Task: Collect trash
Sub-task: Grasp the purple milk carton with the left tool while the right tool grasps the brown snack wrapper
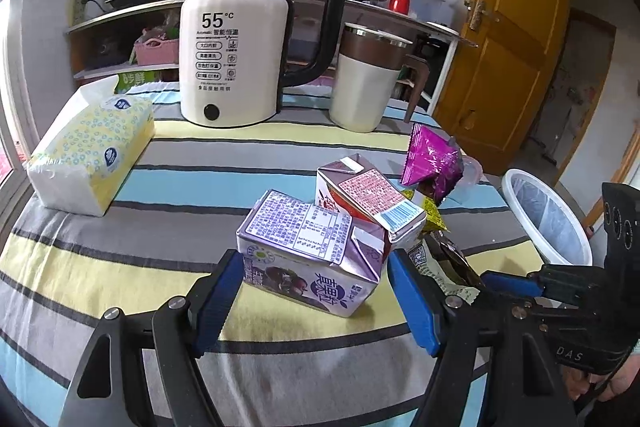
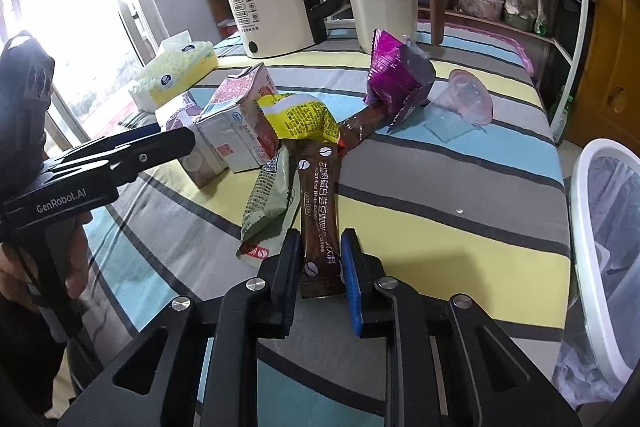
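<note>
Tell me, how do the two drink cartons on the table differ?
The purple carton lies nearer, between the open fingers of the left hand-held gripper; the red carton sits behind it, outside them. The purple carton's print is purple and blue, the red carton's red and pink. The red carton leans against the purple one's far corner. Both are small, dented, and lying on the striped cloth.

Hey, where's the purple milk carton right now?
In the left wrist view, the purple milk carton lies on the striped tablecloth between the open left gripper fingers, beside the red carton.
</note>
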{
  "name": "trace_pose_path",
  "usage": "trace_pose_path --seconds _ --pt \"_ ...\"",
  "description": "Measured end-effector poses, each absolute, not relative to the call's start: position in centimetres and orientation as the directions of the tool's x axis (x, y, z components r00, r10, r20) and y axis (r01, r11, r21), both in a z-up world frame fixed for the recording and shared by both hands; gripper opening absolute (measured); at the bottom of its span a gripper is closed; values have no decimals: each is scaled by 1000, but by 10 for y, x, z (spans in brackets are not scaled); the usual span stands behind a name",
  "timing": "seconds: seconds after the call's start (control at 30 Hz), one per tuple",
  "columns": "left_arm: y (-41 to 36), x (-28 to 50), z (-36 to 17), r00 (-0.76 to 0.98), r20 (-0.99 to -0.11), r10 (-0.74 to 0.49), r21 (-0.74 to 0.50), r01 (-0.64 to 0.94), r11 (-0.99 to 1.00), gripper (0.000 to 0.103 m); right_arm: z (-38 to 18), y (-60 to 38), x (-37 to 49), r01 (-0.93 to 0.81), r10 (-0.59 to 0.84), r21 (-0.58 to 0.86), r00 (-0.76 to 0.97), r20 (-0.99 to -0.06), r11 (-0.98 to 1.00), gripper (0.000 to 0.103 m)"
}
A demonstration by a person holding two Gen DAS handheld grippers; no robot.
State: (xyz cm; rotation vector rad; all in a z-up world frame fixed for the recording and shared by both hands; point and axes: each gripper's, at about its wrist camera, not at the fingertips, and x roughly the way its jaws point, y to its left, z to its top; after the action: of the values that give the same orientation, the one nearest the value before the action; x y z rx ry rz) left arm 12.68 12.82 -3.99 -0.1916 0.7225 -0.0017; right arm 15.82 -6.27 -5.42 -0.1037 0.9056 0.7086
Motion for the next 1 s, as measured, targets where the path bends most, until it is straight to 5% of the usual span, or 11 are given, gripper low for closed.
trace_pose_path --seconds 0.33,0.43,0.8,1.0 --pt "127 140 -46 719 -689 -91 -169 -38 985 74 -55 -66 157 -600 526 215 409 -745 771 21" --pt "129 140 -47 717 -692 -78 -167 -55 984 62 -55 -67 156 -599 528 217 410 -744 771 21" --pt "158 108 -43 725 -685 73 -159 -246 956 62 -55 -74 153 -592 532 227 412 -739 773 21" --pt "146 112 -36 743 -667 56 -180 -233 956 62 -54 -76 151 -588 529 223 419 -738 778 21"
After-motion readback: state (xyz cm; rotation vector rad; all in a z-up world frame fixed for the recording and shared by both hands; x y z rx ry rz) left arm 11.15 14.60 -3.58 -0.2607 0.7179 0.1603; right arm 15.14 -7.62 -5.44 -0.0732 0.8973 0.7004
